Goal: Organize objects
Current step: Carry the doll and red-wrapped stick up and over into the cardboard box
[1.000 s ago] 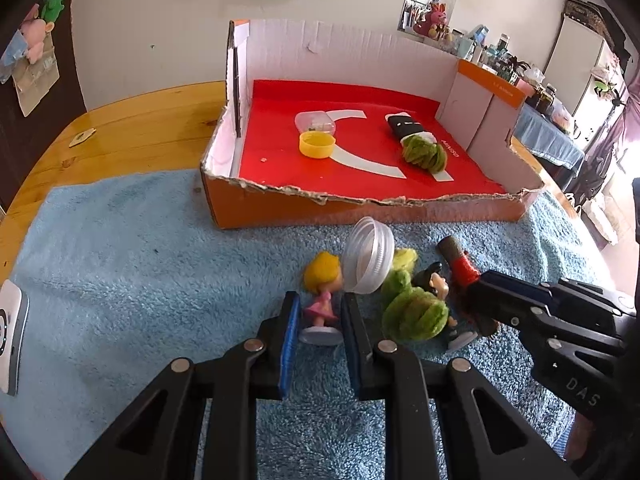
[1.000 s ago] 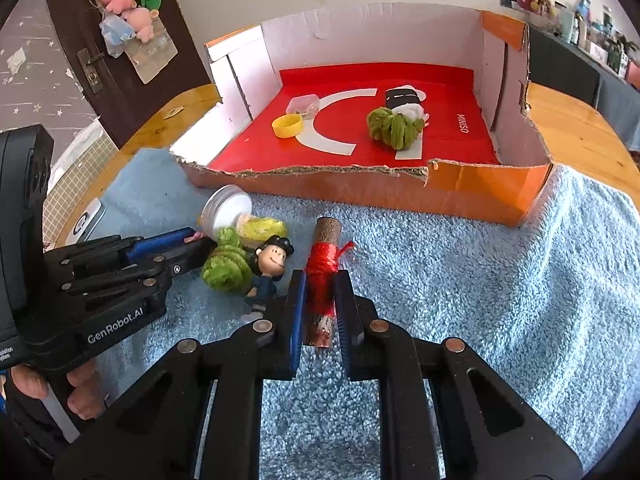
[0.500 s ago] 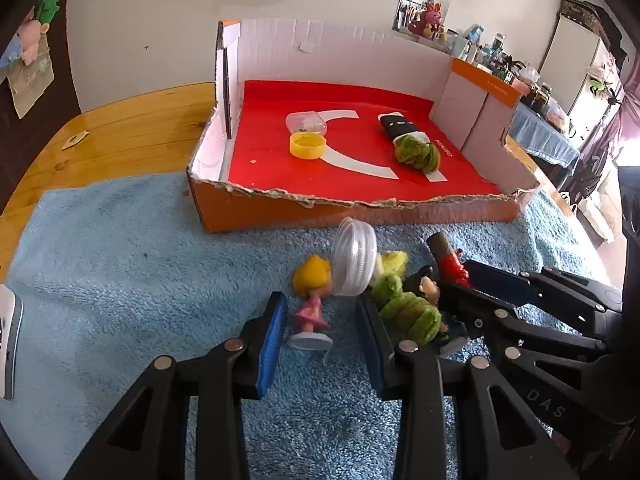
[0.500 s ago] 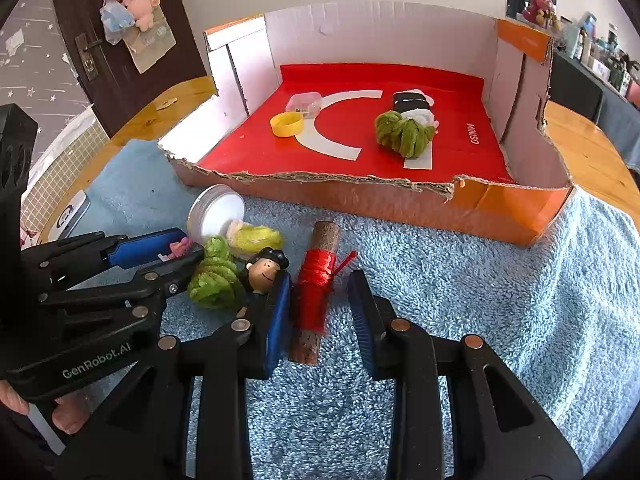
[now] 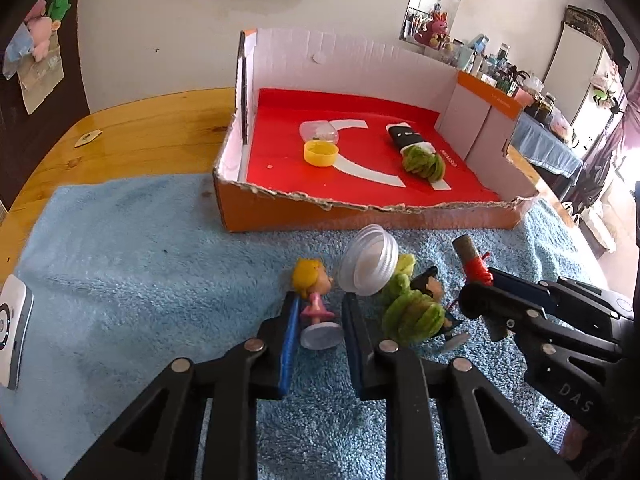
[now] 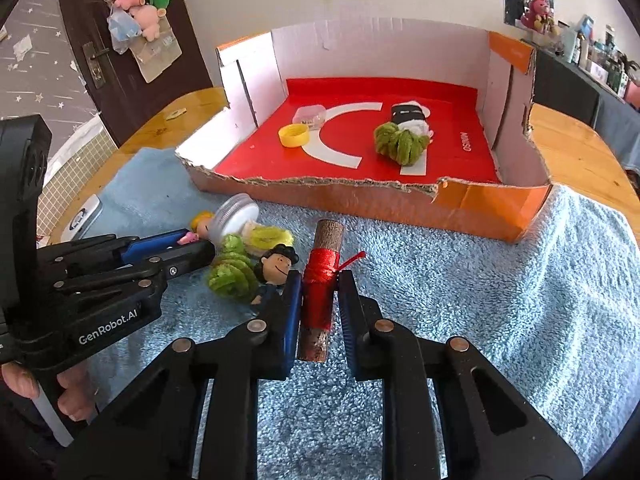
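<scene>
Behind clear cap (image 5: 370, 266), yellow-green toy (image 5: 405, 264) mostly hidden.

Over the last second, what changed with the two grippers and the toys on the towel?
Both grippers opened briefly and closed again. The left gripper is closing around the blonde figurine; the right gripper has re-clamped the red-wrapped stick. Neither toy was lifted or shifted. The green yarn, white lid and cardboard box stayed put.
</scene>
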Available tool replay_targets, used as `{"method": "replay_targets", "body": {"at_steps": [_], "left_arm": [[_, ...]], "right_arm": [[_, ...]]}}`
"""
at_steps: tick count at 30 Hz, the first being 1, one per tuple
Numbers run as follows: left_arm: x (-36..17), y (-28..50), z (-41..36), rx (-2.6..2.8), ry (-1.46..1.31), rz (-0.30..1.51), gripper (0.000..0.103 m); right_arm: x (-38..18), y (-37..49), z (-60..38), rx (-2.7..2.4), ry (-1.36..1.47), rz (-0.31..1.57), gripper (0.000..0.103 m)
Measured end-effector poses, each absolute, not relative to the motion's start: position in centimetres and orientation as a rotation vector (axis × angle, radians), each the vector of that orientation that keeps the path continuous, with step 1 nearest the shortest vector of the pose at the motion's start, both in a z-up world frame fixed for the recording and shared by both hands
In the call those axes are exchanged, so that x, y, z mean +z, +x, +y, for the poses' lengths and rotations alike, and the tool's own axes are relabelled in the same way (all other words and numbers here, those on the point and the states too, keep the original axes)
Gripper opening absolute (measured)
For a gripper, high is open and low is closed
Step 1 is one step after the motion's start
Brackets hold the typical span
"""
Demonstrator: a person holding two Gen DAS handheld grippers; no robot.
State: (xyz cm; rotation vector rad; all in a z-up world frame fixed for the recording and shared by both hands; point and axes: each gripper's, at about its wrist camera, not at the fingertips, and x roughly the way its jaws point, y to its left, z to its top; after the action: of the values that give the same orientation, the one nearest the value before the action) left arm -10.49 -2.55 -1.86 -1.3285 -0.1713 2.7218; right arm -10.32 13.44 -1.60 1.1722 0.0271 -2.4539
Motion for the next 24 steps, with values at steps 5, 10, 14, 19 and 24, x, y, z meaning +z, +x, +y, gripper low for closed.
{"method": "replay_targets", "body": {"at_steps": [5,10,14,19,24], "left_arm": [[-1.1,-10.0,-2.5,2.728,-1.300,-0.170,0.022],[-0.1,-9.7,-2.2,2.734,-1.261,-0.164,0.021],[0.5,-9.6,-2.2,2.733,-1.238,-0.174,0.021],[1.6,-9.2,-1.9,2.738,-1.195,-0.158,0.021],[2.4,-9.1,-1.8,2.740,-1.166,-0.157,0.021]], "right_arm": [[-0.7,-10.0,13.4,-2.450,1.143,0.014,0.018],[0.0,-9.9,13.6,-2.450,1.125,0.000,0.017],[0.4,-9.9,13.7,-2.454,1.110,-0.007,0.018],[1.1,-9.9,13.7,-2.455,1.088,-0.015,0.018],[1.8,-9.9,13.6,-2.458,1.068,-0.015,0.018]]}}
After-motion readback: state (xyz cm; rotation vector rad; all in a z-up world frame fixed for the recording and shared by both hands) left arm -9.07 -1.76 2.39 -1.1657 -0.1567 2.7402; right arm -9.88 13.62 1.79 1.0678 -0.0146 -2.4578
